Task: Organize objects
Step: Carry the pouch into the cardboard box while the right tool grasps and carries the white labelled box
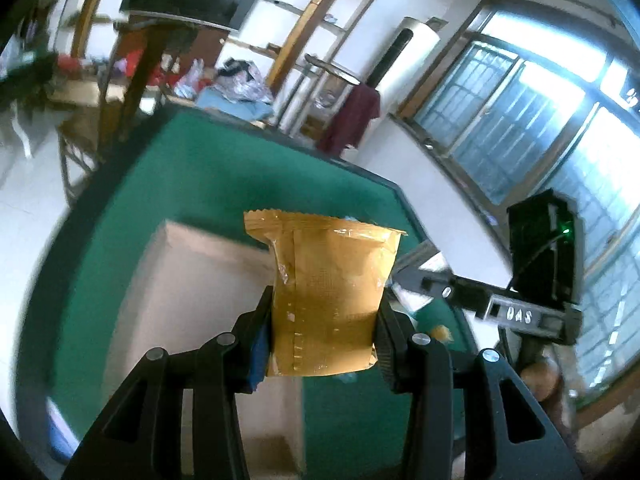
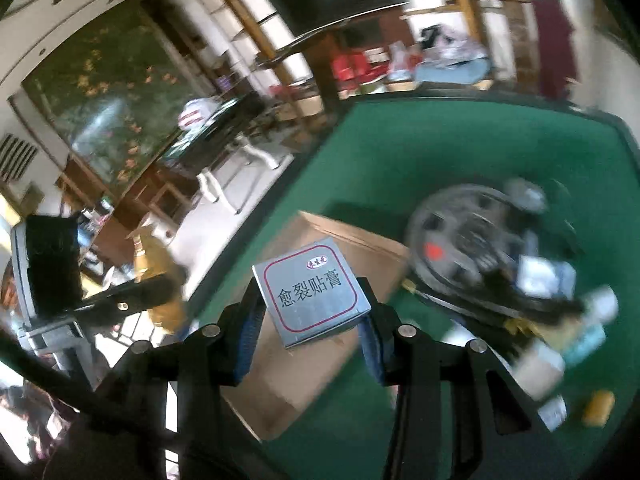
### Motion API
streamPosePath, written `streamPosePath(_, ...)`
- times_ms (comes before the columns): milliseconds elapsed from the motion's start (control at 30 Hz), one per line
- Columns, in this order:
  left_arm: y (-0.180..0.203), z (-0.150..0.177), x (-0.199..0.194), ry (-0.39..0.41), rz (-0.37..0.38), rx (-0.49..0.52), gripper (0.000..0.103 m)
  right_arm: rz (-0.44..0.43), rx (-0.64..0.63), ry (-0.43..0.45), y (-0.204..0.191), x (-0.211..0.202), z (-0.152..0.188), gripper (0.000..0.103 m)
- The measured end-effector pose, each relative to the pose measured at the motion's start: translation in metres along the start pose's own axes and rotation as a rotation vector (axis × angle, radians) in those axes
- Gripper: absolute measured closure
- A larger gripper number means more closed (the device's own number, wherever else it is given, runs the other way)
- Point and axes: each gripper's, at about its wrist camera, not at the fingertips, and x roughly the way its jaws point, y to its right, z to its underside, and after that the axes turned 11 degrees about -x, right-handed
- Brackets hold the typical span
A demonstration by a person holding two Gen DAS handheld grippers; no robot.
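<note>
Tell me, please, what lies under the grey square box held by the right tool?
Under the grey square box with red-bordered label lies a flat brown cardboard sheet on the green felt table. The box and the right tool cover the cardboard's middle, so anything there is unseen.

Glossy crinkled plastic pouch (image 1: 326, 300), matt grey card box (image 2: 316, 294), green felt tabletop (image 2: 420, 152), brown cardboard (image 2: 320, 360)

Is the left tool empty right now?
No, the left tool is shut on a yellow snack packet, held upright between its fingers above the green table.
</note>
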Motion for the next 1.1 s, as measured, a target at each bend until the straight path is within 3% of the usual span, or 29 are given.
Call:
streamPosePath(100, -0.008, -0.021, 0.024, 0.005, -0.076, 0.014, 0.064, 0.099, -0.047, -0.076, -0.011, 0.06, -0.014, 0.061)
streamPosePath(200, -0.035, -0.025, 0.061, -0.014, -0.11, -0.022, 0.064, 0.143, -0.027, -0.137, -0.001, 0.107, 0.001, 0.061)
streamPosePath(367, -0.082, -0.007, 0.124, -0.096, -0.098, -0.116, 0.064, 0.258, -0.062, -0.209, 0.013, 0.154, 0.023, 0.061)
streamPosePath(533, -0.114, 0.003, 0.173, -0.163, -0.069, -0.205, 0.064, 0.331, -0.089, -0.253, 0.025, 0.175, 0.024, 0.061)
streamPosePath(733, -0.12, 0.006, 0.199, -0.188, -0.038, -0.235, 0.065, 0.398, -0.13, -0.281, 0.022, 0.177, 0.026, 0.061)
streamPosePath(833, -0.122, 0.005, 0.207, -0.188, -0.016, -0.27, 0.059, 0.446, -0.174, -0.28, 0.018, 0.177, 0.025, 0.061)
streamPosePath(900, -0.122, 0.003, 0.208, -0.178, -0.008, -0.275, 0.052, 0.447, -0.174, -0.255, 0.018, 0.171, 0.025, 0.061)
streamPosePath(1033, -0.118, 0.004, 0.19, -0.121, -0.043, -0.227, 0.052, 0.418, -0.127, -0.166, 0.021, 0.146, 0.021, 0.061)
streamPosePath(1100, -0.116, 0.009, 0.18, -0.082, -0.065, -0.221, 0.046, 0.406, -0.09, -0.107, 0.024, 0.125, 0.022, 0.061)
